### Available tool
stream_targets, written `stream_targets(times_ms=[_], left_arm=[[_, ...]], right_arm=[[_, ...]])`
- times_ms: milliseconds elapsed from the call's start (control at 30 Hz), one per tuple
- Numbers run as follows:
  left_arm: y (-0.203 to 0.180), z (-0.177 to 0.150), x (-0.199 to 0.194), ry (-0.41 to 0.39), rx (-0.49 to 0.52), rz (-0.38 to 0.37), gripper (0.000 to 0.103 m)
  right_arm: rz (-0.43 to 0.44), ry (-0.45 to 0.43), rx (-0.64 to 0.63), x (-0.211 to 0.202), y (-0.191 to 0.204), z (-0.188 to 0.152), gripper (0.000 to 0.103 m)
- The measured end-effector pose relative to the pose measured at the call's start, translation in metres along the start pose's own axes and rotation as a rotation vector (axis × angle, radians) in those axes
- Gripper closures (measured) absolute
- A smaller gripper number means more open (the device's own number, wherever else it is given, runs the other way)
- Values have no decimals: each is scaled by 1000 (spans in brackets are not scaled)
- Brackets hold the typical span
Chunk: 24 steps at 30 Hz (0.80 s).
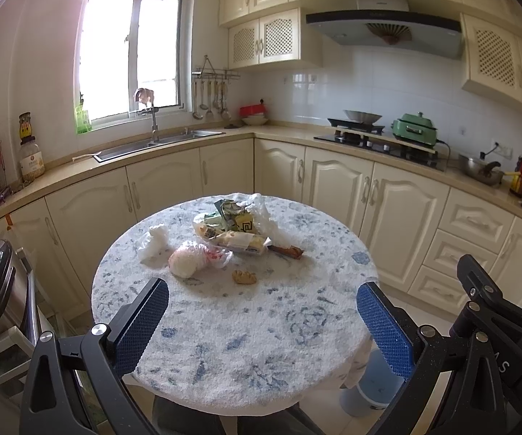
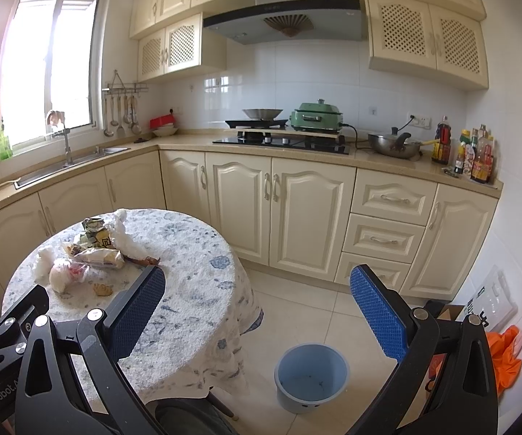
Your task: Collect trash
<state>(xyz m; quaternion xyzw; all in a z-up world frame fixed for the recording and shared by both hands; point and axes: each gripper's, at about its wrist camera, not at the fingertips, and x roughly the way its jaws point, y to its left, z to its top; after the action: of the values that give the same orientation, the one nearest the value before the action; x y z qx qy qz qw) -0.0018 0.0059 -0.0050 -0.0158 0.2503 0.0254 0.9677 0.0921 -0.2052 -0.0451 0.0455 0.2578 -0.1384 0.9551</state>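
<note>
Left gripper (image 1: 262, 320) wide open, empty, above round table (image 1: 231, 355). Mid-table trash: crumpled tissue (image 1: 153, 241), knotted plastic bag (image 1: 193, 262), snack wrappers (image 1: 235, 226), all likely light, soft; pinch bunched folds. Right gripper (image 2: 257, 311) wide, empty. Blue bin (image 2: 311, 377) on floor.

Black-framed claws (image 1: 262, 317) (image 2: 257, 308), blue dimpled pads (image 1: 141, 326), silver screws, faint white lettering.

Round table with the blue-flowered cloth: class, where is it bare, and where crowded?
Bare: the near half of the round cloth-covered table, between the brown snack piece and the near edge. Crowded: the far-left part, with crumpled wrappers and white tissue.
</note>
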Motion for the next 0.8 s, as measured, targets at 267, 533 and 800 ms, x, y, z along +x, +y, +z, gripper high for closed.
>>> stream_targets(times_ms=[267,533,800], left_arm=[[1,1,2,7,-3,-3,1],[1,1,3,14,-4,-4,1],[3,1,7,28,-7,-17,1]], right_arm=[[0,1,-1,0,0,0,0],[-3,7,-2,1,0,-2,0],[-8,15,-5,2,-1,-2,0]])
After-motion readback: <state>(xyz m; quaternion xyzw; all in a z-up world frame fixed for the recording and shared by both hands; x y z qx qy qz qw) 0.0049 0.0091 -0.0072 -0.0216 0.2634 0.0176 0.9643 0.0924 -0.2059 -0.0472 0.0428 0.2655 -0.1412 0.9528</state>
